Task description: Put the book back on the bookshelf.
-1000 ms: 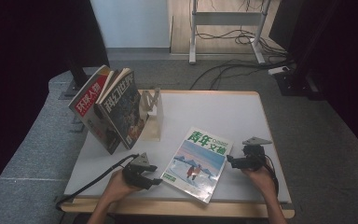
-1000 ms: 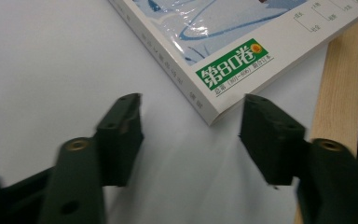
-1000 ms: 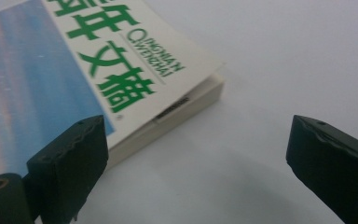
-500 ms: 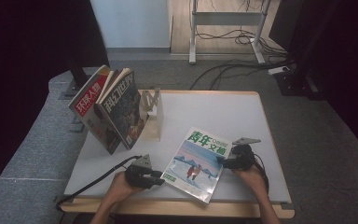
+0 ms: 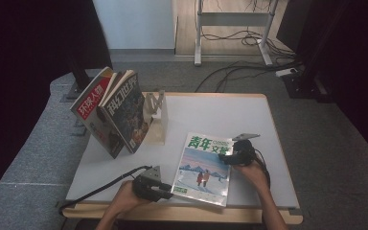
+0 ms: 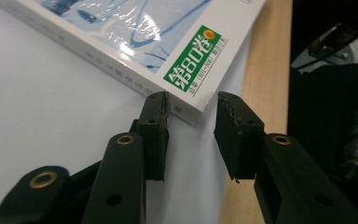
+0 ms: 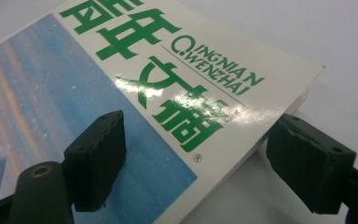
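A magazine with green Chinese title and a blue snowy cover lies flat near the table's front edge. My left gripper sits at its near left corner. In the left gripper view the jaws have just been closing and stand apart around that corner; one pad is at the spine, the other is clear of it. My right gripper is at the magazine's upper right edge. Its jaws have just been closing: one pad hovers over the cover, the other stays beside the page edge.
Two more magazines, a red one and a dark one, lean upright against a wooden rack at the table's left. The white tabletop has a wooden rim. A cable trails left from my left gripper.
My right gripper has slid left onto the magazine's right edge, and its jaws have narrowed. The left gripper's jaws have narrowed at the corner while the hand stayed put.
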Available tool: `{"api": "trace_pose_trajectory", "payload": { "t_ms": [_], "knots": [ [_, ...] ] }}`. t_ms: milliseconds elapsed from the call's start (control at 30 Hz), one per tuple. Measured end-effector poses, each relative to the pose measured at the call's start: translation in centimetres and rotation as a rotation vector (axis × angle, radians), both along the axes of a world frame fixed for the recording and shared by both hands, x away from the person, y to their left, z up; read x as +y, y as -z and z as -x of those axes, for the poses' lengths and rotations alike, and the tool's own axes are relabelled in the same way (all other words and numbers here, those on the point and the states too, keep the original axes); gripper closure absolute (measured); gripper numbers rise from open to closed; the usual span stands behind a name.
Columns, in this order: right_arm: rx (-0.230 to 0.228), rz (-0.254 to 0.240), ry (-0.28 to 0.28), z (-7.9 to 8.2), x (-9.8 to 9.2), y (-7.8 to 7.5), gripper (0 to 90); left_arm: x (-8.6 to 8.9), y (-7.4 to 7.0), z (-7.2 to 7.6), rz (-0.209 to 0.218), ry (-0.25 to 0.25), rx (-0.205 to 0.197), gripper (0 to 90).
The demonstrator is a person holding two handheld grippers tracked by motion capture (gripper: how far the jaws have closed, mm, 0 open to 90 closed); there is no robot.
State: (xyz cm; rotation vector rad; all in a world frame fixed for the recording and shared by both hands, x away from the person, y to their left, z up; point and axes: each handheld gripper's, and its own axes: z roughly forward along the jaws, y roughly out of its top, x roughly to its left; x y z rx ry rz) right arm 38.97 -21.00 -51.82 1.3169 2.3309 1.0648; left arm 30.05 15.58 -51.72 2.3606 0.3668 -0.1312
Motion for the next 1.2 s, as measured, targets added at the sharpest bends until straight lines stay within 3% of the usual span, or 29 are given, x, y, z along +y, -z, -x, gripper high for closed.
{"api": "trace_pose_trajectory", "payload": {
  "t_ms": [267, 333, 433, 467, 533, 567, 600, 633, 667, 700, 800, 833, 933, 967, 1100, 1167, 1200],
  "knots": [
    [-0.011, 0.035, -0.02, -0.7, 0.7, -0.3, 19.8, -0.1, 0.1, -0.4, -0.007, -0.012, -0.009, 55.2],
    [-0.023, 0.031, -0.019, -0.6, 0.7, -0.2, 19.6, 0.1, -0.1, -0.6, -0.024, -0.029, -0.024, 44.5],
    [-0.029, 0.028, -0.02, -0.5, 0.5, -0.2, 19.8, 0.5, -0.4, -1.0, -0.054, -0.061, -0.047, 39.5],
    [-0.027, 0.027, -0.024, -0.4, 0.4, -0.2, 19.4, 0.8, -0.5, -1.1, -0.037, -0.068, -0.046, 35.7],
    [-0.025, 0.033, -0.023, -0.3, 0.1, -0.3, 16.7, 1.5, -0.6, -1.4, 0.007, -0.095, -0.027, 34.2],
    [-0.027, 0.034, -0.022, -0.1, -0.1, -0.4, 15.9, 2.2, -0.6, -1.9, 0.03, -0.138, -0.016, 30.5],
    [-0.027, 0.034, -0.022, -0.1, -0.1, -0.4, 15.9, 2.2, -0.6, -1.9, 0.03, -0.138, -0.016, 27.8],
    [-0.032, 0.031, -0.021, 0.2, -0.3, -0.6, 13.8, 2.9, -0.5, -2.5, 0.043, -0.193, -0.036, 24.7],
    [-0.032, 0.031, -0.021, 0.2, -0.3, -0.6, 13.8, 2.9, -0.5, -2.5, 0.043, -0.193, -0.036, 21.2],
    [-0.033, 0.035, -0.026, 0.5, -0.5, -0.7, 13.0, 3.2, -0.3, -2.8, 0.044, -0.24, -0.061, 17.7],
    [-0.04, 0.035, -0.024, 1.0, -0.8, -0.9, 10.2, 3.5, 0.0, -3.3, 0.038, -0.284, -0.088, 12.1],
    [-0.04, 0.034, -0.023, 1.2, -0.9, -0.9, 8.0, 3.6, 0.2, -3.6, 0.018, -0.326, -0.114, 9.6],
    [-0.039, 0.038, -0.024, 1.5, -1.0, -0.7, 3.6, 3.5, 0.6, -4.0, -0.012, -0.353, -0.143, 1.3],
    [-0.039, 0.048, -0.025, 1.8, -1.0, -0.6, 0.0, 3.4, 0.9, -4.2, -0.05, -0.374, -0.167, 0.0],
    [-0.036, 0.055, -0.032, 2.1, -0.9, -0.3, 0.0, 3.5, 0.9, -4.4, -0.057, -0.391, -0.167, 0.0],
    [-0.031, 0.058, -0.035, 2.3, -0.8, 0.0, 0.0, 3.3, 1.1, -4.4, -0.099, -0.409, -0.192, 0.0],
    [-0.029, 0.061, -0.039, 2.4, -0.7, 0.1, 0.0, 3.3, 1.2, -4.5, -0.106, -0.412, -0.175, 0.0]
  ]
}}
